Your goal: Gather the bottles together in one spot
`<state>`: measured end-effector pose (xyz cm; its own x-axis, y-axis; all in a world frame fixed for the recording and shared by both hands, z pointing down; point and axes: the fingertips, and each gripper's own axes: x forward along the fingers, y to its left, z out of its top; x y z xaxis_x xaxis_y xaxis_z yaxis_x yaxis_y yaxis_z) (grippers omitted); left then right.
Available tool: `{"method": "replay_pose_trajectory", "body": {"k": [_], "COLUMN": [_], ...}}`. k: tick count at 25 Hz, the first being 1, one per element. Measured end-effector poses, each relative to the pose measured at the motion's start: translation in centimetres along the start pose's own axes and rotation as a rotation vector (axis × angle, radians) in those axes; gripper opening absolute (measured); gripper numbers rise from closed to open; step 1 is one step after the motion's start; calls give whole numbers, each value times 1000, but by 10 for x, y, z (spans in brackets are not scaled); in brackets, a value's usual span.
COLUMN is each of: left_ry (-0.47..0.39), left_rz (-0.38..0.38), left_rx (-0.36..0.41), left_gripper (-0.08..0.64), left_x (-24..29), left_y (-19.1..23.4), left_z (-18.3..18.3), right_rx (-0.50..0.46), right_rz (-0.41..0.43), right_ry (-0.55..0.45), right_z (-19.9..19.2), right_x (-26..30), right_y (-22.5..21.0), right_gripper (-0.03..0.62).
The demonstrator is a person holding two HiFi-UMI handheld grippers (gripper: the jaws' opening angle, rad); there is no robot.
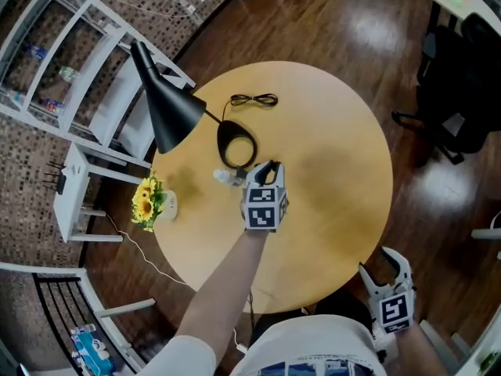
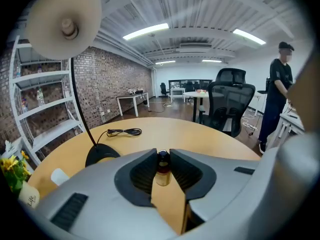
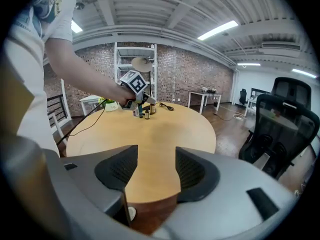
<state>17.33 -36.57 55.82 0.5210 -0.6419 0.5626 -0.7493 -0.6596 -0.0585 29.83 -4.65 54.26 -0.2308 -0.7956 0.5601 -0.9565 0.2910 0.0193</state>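
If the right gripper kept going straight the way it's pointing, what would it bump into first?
Probably the round wooden table. The right gripper is open and empty, aimed down at the bare tabletop near its closest edge. The bottles stand much farther across, though depth is hard to judge here.

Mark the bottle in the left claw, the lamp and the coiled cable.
bottle [image 2: 162,176], left gripper view, amber body under the cap
lamp [image 1: 168,110], head view, middle of black shade
cable [image 1: 254,99], head view, middle of the coil
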Motion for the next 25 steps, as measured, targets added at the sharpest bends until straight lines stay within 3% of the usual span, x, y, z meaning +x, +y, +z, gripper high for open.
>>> {"method": "replay_pose_trajectory", "body": {"k": [5, 15, 21, 25], "left_ry": [12, 28, 19, -33], "left_rz": [43, 79, 85, 78], "left_rx": [-34, -53, -28, 27], "left_gripper": [77, 78, 109, 135], "left_x": [37, 63, 60, 39], "left_y": [26, 43, 42, 31], "left_z": [-25, -47, -44, -27], "right_rx": [31, 68, 48, 54], "right_rz": [-22, -6, 1, 16], "right_ry": [42, 99, 99, 68], "right_z": [-17, -25, -23, -18], "right_x": [-1, 5, 11, 17], "right_y": [-3, 9, 3, 5], "right_gripper": [261, 261, 261, 261]}}
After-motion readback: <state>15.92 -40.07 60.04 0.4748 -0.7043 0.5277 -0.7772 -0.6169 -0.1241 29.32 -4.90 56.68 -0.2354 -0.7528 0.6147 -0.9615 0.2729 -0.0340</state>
